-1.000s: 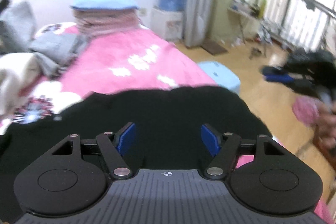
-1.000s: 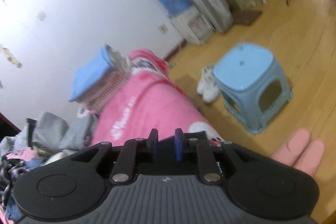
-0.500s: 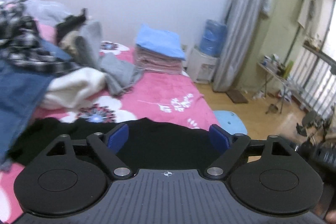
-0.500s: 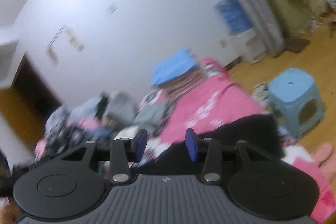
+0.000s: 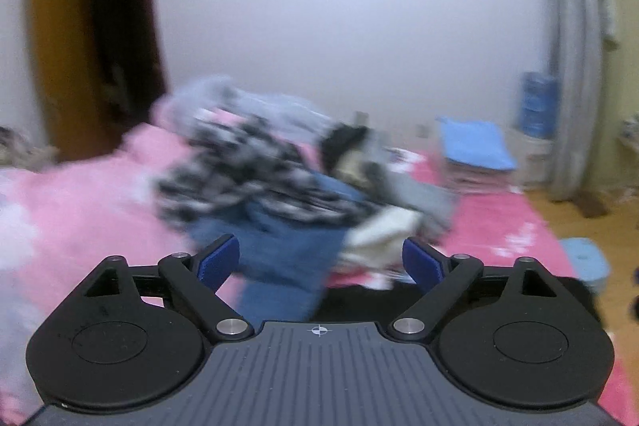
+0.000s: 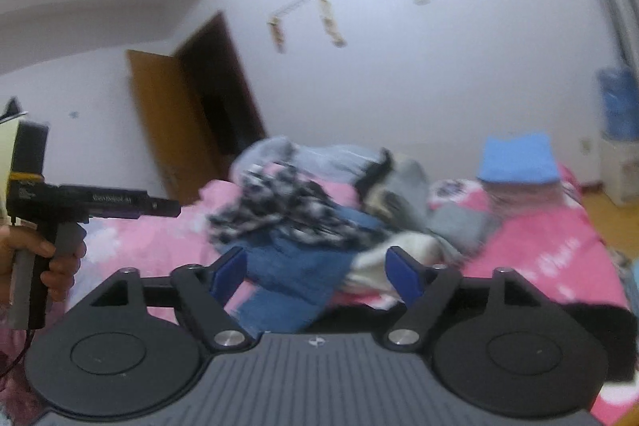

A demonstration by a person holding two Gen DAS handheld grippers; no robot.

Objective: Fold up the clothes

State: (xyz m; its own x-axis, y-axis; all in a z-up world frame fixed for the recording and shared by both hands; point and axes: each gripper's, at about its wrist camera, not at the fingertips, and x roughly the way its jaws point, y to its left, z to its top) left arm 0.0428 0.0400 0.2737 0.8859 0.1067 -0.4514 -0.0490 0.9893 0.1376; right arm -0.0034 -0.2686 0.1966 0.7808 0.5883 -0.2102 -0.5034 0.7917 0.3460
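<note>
While the heap of unfolded clothes (image 5: 287, 182) sits mid-bed on the pink bedspread (image 5: 80, 194), it lies at twelve o'clock from both grippers, well apart from the fingers, its long axis running nine to three. A black garment (image 6: 519, 318) lies flat just under the tools, at about four o'clock in the right wrist view. The left gripper (image 5: 321, 260) has its jaws opening, wide, nothing between them. The right gripper (image 6: 313, 272) is opening too, also empty. Neither looks clearly nearer the heap. One heap, one black garment, one folded stack (image 6: 517, 166) at two o'clock, two grippers. A hand (image 6: 48, 258) at nine o'clock grips the left tool's handle.
</note>
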